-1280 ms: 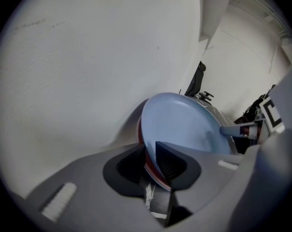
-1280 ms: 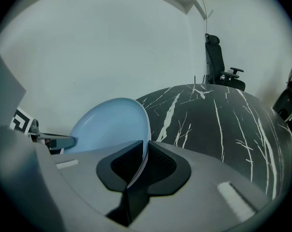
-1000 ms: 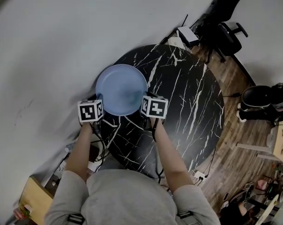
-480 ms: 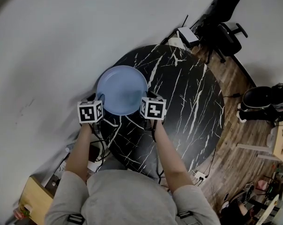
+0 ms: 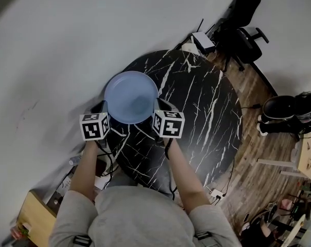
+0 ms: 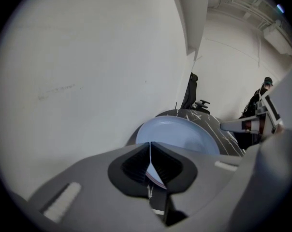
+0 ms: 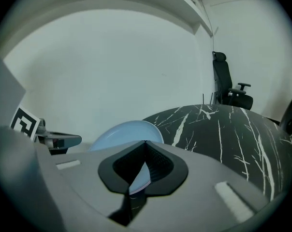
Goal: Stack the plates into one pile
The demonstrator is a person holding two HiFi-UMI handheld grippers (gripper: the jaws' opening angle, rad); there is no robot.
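Looking down, I see only one blue plate (image 5: 131,96), perhaps topping a pile, near the far-left edge of the black marbled counter (image 5: 202,107). My left hand-held gripper (image 6: 150,146) has just been closing on nothing. The right hand-held gripper (image 7: 145,145) is pressed together too, empty. Stacking looks finished, so next I'd back both clear.

No legible txt anywhere.

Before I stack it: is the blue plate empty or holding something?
Empty. The blue plate shows a bare surface in the head view, nothing on it.
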